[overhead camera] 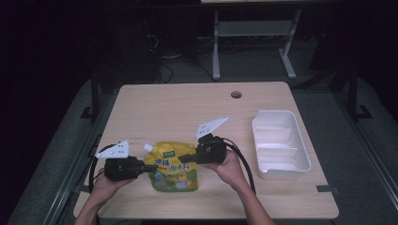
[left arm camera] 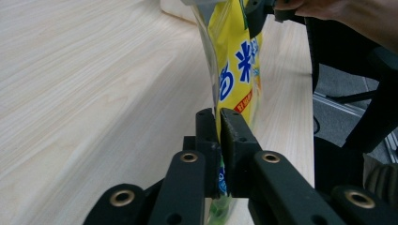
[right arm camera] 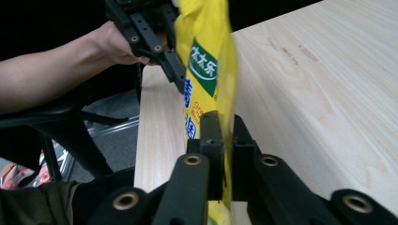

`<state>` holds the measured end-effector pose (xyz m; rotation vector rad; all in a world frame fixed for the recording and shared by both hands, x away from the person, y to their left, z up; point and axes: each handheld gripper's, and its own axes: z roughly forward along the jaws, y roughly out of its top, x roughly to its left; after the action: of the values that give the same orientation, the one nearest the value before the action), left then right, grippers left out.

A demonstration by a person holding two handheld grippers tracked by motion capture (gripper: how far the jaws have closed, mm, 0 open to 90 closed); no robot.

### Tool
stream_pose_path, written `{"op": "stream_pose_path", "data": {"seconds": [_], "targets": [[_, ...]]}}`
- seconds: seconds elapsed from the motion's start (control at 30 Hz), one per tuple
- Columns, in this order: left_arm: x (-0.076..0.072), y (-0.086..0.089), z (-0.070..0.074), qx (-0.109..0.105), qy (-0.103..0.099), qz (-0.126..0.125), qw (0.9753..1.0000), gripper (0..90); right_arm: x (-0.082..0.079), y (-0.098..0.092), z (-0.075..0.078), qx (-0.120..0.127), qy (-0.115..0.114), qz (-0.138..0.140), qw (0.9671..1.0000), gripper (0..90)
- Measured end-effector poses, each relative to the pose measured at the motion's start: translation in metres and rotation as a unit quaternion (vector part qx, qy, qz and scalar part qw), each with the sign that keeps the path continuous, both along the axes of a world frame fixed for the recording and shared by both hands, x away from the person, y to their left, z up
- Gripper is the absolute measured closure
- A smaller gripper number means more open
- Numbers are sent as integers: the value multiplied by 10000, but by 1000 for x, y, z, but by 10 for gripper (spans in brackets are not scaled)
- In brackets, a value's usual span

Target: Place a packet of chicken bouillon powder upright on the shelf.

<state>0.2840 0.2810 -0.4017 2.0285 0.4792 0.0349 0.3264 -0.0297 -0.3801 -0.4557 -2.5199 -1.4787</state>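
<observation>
A yellow spouted pouch [overhead camera: 172,167] with blue lettering is held just above the front of the wooden table [overhead camera: 187,105], white spout up at its far left corner. My left gripper [overhead camera: 151,168] is shut on the pouch's left edge. My right gripper [overhead camera: 184,158] is shut on its right side. In the left gripper view the jaws pinch the pouch [left arm camera: 234,61] and my left gripper [left arm camera: 219,123] faces the other hand. In the right gripper view my right gripper [right arm camera: 220,123] clamps the pouch [right arm camera: 206,56] edge-on.
A white plastic tray [overhead camera: 280,143] sits at the table's right side. A round cable hole [overhead camera: 236,94] lies near the far edge. Desk legs and cables stand on the dark floor beyond the table.
</observation>
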Motion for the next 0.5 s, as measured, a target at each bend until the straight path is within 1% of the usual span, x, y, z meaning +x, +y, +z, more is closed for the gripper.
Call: {"op": "stream_pose_path", "data": {"seconds": [0.07,0.17,0.23,0.5], "targets": [[0,0,0,-17,17,15,10000,807,-1,0,1,12,9,27,10000,893],[0,1,1,5,-12,59,10000,762,-2,-1,2,30,0,62,10000,895],[1,2,2,-22,-14,72,10000,737,-3,-2,5,-2,-32,56,10000,896],[1,5,3,-43,-22,135,9999,685,-4,-12,12,-61,-108,-72,9999,897]]}}
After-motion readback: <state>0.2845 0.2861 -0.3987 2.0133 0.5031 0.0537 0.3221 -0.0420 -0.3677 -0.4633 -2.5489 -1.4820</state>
